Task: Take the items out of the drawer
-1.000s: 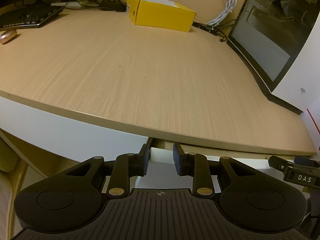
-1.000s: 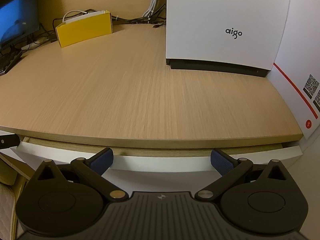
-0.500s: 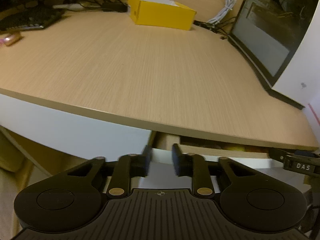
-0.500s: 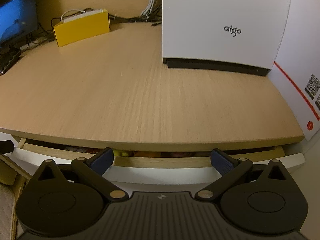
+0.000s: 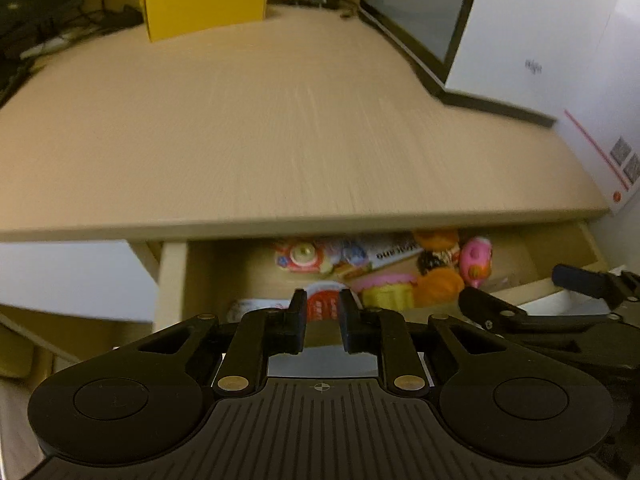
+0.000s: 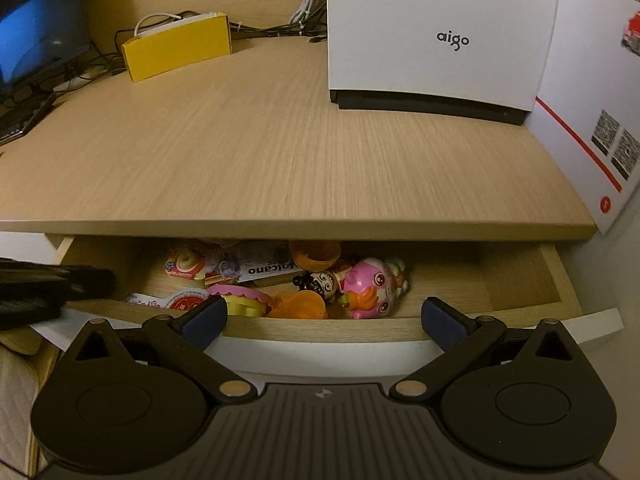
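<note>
The wooden drawer [image 6: 520, 276] under the desk stands partly pulled out. Inside lie a pink toy [image 6: 372, 284], an orange toy [image 6: 300, 304], a pink and yellow cupcake toy [image 6: 240, 300], a small black-haired doll [image 6: 320, 280] and several snack packets [image 6: 264, 270]. My right gripper [image 6: 324, 316] is wide open just in front of the drawer's front rim, holding nothing. My left gripper [image 5: 323, 320] hovers over the front rim near a red and white packet [image 5: 322, 300]; its fingers are almost together, with nothing in the narrow gap. The desk edge hides the drawer's back.
The desk top [image 6: 280, 140] overhangs the drawer. On it stand a yellow box [image 6: 178, 50] at the back, a white aigo box [image 6: 436, 32] and a white carton with QR codes [image 6: 600, 128] at the right. A monitor [image 6: 36, 36] and keyboard [image 6: 20, 116] are on the left.
The drawer has slid out from nearly closed, and the toys now show. My left gripper has swung right from the drawer's left end toward its middle. My right gripper has stayed wide open.
</note>
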A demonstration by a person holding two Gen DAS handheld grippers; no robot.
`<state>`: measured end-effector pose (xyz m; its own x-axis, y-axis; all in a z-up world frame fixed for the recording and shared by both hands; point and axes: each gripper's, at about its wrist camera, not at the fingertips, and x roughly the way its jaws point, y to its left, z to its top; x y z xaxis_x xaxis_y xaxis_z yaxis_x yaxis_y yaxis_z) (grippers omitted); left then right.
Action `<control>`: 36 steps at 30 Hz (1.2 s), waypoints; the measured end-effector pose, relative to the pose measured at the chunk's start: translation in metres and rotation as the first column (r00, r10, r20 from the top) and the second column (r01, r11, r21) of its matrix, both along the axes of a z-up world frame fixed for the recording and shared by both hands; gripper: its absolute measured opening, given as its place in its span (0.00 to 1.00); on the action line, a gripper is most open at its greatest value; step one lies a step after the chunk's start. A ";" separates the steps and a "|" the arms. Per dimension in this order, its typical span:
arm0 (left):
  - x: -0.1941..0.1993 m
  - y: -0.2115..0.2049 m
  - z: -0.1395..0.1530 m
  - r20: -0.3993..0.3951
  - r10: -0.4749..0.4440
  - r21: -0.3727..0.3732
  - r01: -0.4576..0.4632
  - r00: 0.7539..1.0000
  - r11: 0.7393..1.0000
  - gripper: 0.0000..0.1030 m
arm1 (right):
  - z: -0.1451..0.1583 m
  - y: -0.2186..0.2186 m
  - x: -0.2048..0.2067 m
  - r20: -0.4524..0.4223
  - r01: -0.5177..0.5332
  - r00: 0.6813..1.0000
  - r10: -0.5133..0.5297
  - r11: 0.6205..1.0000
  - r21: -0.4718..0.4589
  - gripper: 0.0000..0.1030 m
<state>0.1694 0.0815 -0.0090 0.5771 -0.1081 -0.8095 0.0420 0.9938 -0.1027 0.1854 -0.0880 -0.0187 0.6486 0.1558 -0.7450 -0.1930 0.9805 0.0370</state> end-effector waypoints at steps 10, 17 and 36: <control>-0.016 -0.007 -0.007 -0.047 -0.021 0.003 0.021 0.999 1.000 0.18 | 0.002 -0.009 -0.027 -0.007 -0.021 1.000 0.021 0.999 0.031 1.00; -0.023 -0.011 -0.013 -0.078 -0.035 -0.008 0.035 0.996 0.999 0.18 | 0.003 -0.010 -0.046 -0.028 -0.018 0.999 0.019 1.000 0.016 1.00; 0.033 -0.008 -0.028 -0.307 -0.259 -0.204 0.203 0.916 0.958 0.14 | 0.040 -0.062 -0.026 -0.085 -0.027 0.996 0.030 0.999 0.043 0.97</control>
